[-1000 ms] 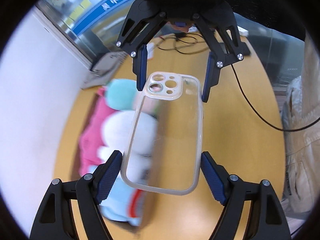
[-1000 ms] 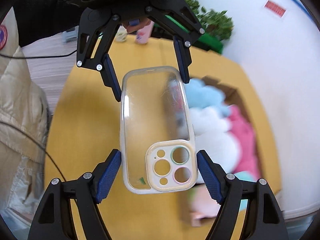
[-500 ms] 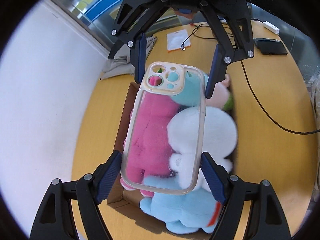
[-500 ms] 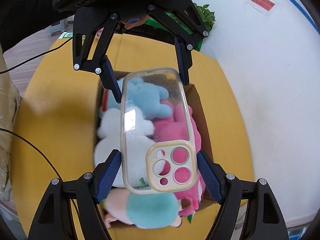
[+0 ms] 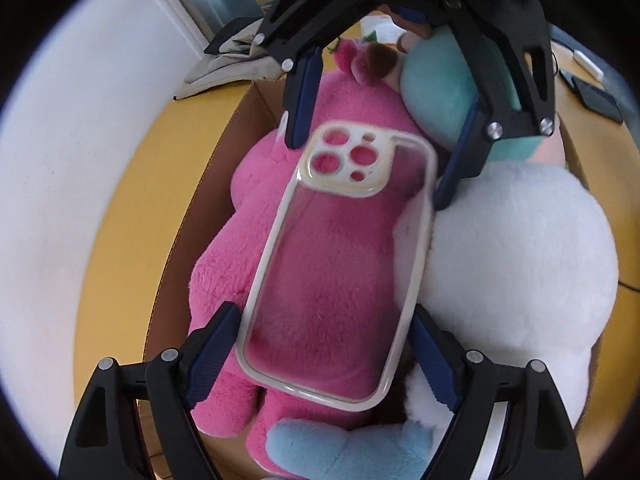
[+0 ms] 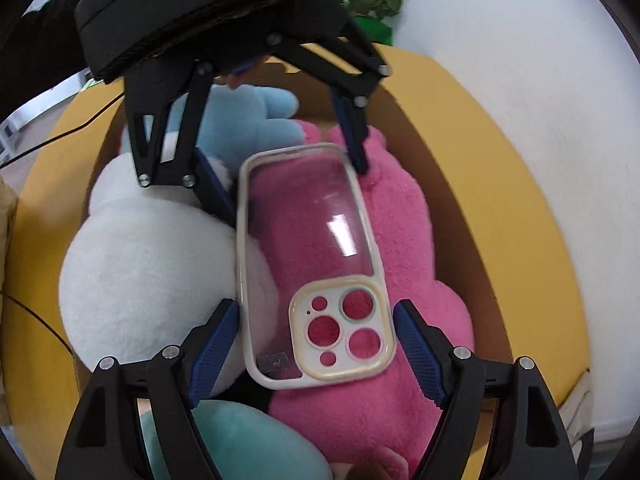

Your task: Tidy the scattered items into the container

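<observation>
A clear phone case (image 5: 336,280) with a cream rim lies flat over the pink plush (image 5: 224,280) inside the cardboard box (image 5: 224,152). My left gripper (image 5: 323,314) straddles the case's plain end. My right gripper (image 6: 316,306) straddles its camera-cutout end (image 6: 340,332). The jaws of both are opening, and thin gaps show beside the rim. Each gripper also appears at the top of the other's view: the right gripper (image 5: 368,172) and the left gripper (image 6: 295,190). In the box (image 6: 452,208), the pink plush (image 6: 408,240) lies under the case.
The box is packed with a white plush (image 5: 520,260), a teal plush (image 5: 436,92) and a light blue plush (image 5: 340,452). It stands on a yellow table (image 5: 128,200) beside a white wall. A grey cloth (image 5: 232,68), a dark phone (image 5: 596,98) and a cable (image 6: 80,124) lie further off.
Both grippers carried the case from over the bare table to over the box, then sank close to the plush toys. The jaws have spread slightly off the case's rim.
</observation>
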`<state>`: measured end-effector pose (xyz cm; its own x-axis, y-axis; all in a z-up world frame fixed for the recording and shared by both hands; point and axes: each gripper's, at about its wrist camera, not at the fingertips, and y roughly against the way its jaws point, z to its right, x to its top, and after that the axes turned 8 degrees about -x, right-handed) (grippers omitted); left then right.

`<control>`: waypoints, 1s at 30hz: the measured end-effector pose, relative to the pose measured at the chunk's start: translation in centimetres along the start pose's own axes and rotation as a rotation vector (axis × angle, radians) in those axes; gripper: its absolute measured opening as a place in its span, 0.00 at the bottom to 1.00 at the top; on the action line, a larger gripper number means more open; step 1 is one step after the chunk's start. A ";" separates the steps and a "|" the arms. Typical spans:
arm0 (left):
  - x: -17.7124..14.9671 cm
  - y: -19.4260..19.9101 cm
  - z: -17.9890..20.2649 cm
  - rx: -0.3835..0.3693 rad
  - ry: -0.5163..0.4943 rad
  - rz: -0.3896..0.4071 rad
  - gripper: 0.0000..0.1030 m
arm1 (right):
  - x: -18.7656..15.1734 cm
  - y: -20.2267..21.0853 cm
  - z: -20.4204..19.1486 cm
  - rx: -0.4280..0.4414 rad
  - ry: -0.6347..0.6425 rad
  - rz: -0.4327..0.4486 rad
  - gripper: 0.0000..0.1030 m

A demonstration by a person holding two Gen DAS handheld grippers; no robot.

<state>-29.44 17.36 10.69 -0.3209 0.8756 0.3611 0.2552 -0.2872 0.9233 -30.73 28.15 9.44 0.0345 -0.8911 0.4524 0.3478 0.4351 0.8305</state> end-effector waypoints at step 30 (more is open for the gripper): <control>-10.8 19.7 28.6 0.574 0.892 0.744 0.86 | -5.9 20.8 -22.4 -0.592 -1.059 0.258 1.00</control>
<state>5.12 13.32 21.25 -0.3705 -0.0452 0.9277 0.9150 -0.1895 0.3562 -2.69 39.61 16.76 -0.5133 -0.1254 0.8490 0.8221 0.2119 0.5284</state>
